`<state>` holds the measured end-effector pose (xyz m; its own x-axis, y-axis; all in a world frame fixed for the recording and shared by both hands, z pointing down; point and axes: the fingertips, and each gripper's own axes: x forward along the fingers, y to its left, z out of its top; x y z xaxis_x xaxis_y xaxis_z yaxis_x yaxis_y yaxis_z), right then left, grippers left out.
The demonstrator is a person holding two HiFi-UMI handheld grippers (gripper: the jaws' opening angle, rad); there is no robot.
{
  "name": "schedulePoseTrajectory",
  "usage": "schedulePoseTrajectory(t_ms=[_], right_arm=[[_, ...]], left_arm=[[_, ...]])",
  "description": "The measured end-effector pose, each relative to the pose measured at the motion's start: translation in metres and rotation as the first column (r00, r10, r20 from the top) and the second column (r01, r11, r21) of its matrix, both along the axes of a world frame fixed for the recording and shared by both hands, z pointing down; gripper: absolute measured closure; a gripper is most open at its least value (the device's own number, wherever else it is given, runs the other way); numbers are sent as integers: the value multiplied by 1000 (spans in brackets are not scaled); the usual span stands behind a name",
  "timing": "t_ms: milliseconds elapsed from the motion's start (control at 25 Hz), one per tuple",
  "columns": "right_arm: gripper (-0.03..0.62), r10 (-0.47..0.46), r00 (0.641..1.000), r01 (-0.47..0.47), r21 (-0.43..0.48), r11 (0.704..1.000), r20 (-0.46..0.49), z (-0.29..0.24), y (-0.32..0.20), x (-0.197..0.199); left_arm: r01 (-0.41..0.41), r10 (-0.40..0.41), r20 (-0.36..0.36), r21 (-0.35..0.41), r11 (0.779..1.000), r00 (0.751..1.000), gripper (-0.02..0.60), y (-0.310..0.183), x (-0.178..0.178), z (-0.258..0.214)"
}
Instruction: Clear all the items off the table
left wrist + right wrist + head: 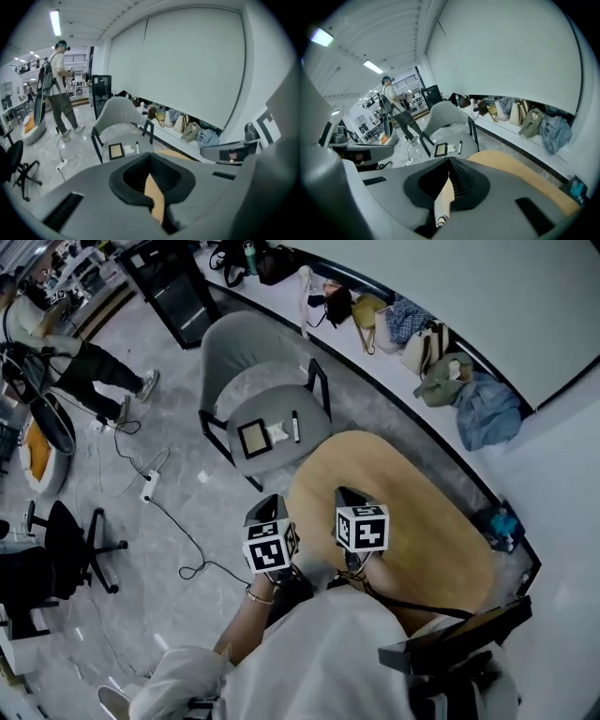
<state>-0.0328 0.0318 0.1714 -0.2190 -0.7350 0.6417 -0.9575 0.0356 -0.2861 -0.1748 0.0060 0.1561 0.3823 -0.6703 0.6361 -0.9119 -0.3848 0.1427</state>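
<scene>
The oval wooden table [422,521] carries nothing that I can see. A grey chair [246,352] beyond its far end holds a black-framed tablet [254,438], a crumpled white tissue [277,432] and a black marker [295,426] on its seat. Close to my body, my left gripper [265,509] hangs just off the table's near left edge, shut and holding nothing. My right gripper [345,495] is over the table's near end, also shut and holding nothing. The left gripper view shows the framed tablet [115,151] past the left gripper [151,160]. The right gripper view shows the marker [460,147] beyond the right gripper [450,164].
A person [66,352] stands at the far left. A white power strip [148,486] with a cable lies on the floor. A black office chair [66,545] stands at the left. Several bags [422,352] line the ledge along the wall. A dark chair back [469,643] is at my right.
</scene>
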Motion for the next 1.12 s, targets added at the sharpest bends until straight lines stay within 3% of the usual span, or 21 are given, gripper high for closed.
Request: schedulePoseTrajectory(t_ms=[160, 360, 720, 1120], right_arm=[[569, 4, 1000, -4, 30, 1000, -30, -30, 34, -10], [571, 34, 998, -28, 111, 993, -58, -64, 22, -16], [571, 16, 996, -4, 142, 990, -82, -84, 6, -52], [571, 8, 996, 6, 144, 989, -94, -85, 8, -57]], left_arm=[[-27, 25, 37, 74, 997, 999, 574, 22, -18, -38], [-52, 53, -3, 147, 988, 999, 574, 8, -22, -71], [-22, 27, -31, 146, 989, 999, 574, 5, -58, -77], [26, -22, -31, 132, 991, 999, 574, 8, -81, -72]])
